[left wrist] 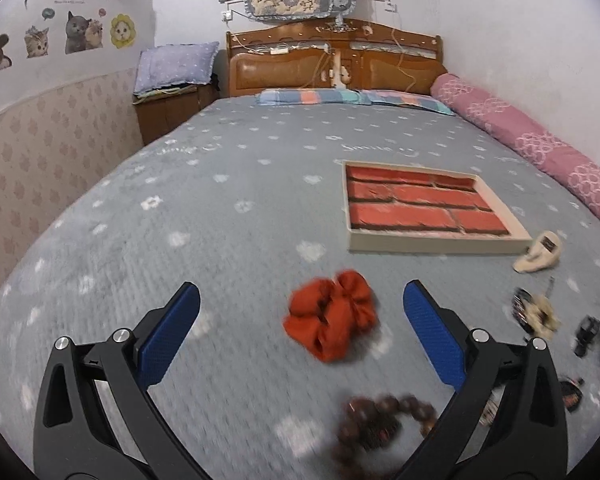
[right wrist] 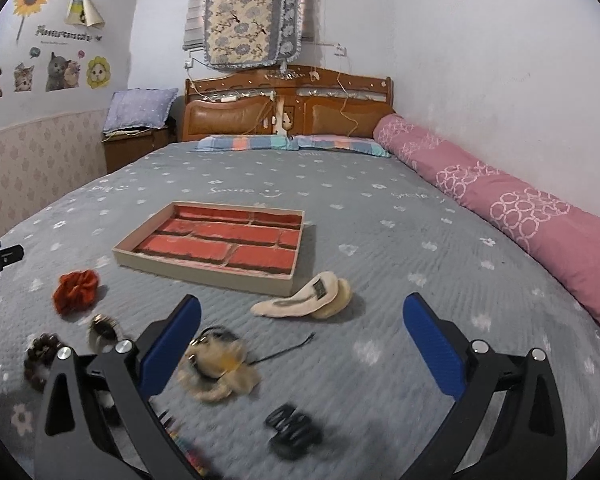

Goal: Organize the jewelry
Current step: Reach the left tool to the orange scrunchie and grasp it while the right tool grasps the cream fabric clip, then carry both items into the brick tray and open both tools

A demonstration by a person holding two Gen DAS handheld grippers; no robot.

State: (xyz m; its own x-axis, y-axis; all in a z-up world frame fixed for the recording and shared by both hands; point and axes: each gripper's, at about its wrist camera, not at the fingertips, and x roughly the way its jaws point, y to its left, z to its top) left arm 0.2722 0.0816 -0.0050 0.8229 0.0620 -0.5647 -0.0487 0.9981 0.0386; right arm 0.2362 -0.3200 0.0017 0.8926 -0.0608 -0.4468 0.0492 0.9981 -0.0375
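Note:
A shallow tray with a red brick-pattern floor [left wrist: 440, 246] [right wrist: 204, 276] lies on the grey bedspread. An orange scrunchie [left wrist: 332, 320] [right wrist: 76, 290] lies just ahead of my open, empty left gripper [left wrist: 300, 312]. A brown bead bracelet [left wrist: 380, 424] [right wrist: 40, 354] lies under that gripper. My right gripper [right wrist: 300, 320] is open and empty above a beige furry hair tie [right wrist: 220, 368] [left wrist: 540, 314] and a black hair clip [right wrist: 294, 430] [left wrist: 588, 334]. A cream fuzzy hair clip [right wrist: 312, 296] [left wrist: 540, 256] lies by the tray's near corner.
A thin black hairpin [right wrist: 288, 350] lies right of the furry tie. A small brown hair tie [right wrist: 104, 330] and a colourful striped clip [right wrist: 188, 452] lie at the lower left. A pink bolster [right wrist: 520, 216] lines the right side. A wooden headboard [left wrist: 336, 64] stands at the far end.

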